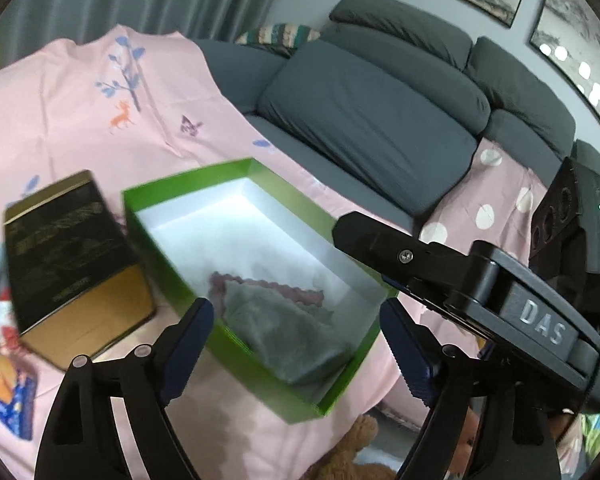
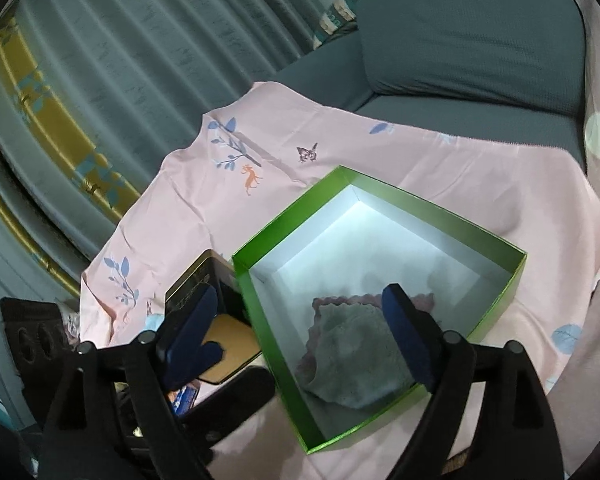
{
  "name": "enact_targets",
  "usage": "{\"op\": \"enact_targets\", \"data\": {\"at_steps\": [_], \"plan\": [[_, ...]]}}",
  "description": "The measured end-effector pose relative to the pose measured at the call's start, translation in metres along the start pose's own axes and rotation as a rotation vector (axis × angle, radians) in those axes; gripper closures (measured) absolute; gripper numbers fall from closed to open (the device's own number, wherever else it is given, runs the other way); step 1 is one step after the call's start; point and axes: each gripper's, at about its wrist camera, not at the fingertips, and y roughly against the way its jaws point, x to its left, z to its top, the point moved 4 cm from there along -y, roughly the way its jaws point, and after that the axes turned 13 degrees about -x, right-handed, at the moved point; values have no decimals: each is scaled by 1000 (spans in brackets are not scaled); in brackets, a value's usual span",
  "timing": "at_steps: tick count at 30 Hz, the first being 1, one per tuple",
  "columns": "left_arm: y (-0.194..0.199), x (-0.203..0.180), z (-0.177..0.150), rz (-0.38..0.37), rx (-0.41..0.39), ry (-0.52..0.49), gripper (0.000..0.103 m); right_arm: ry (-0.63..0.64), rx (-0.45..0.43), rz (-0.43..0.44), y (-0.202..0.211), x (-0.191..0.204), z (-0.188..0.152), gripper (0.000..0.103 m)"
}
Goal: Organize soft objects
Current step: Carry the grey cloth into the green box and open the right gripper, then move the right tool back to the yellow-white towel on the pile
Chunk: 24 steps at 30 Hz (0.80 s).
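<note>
A green box [image 1: 172,240] with a white inside sits on a pink sheet [image 1: 80,120]. A folded grey cloth [image 1: 288,336] lies in its near end on top of a pink scalloped cloth [image 1: 300,292]. My left gripper [image 1: 296,348] is open and empty above the box's near corner. In the right wrist view the box [image 2: 380,188] holds the same grey cloth [image 2: 352,356] and pink cloth [image 2: 336,302]. My right gripper [image 2: 304,336] is open and empty above the box's left wall. The right gripper's body [image 1: 500,300] also shows at the right of the left wrist view.
A black and gold tin [image 1: 68,256] lies left of the box and also shows in the right wrist view [image 2: 196,280]. Colourful packets [image 1: 8,380] lie at far left. A brown plush toy [image 1: 352,452] lies below the sheet's edge. A grey sofa [image 1: 380,120] and curtains [image 2: 100,60] stand behind.
</note>
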Motion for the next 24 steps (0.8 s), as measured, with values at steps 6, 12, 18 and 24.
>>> {"op": "enact_targets", "data": {"at_steps": [6, 12, 18, 24], "plan": [[57, 28, -4, 96, -50, 50, 17, 64, 14, 36, 15, 30, -9, 10], [126, 73, -21, 282, -106, 120, 17, 137, 70, 139, 19, 74, -33, 1], [195, 131, -51, 475, -167, 247, 17, 225, 155, 242, 12, 129, -67, 1], [256, 191, -93, 658, -200, 400, 17, 308, 274, 364, -6, 195, -108, 1]]}}
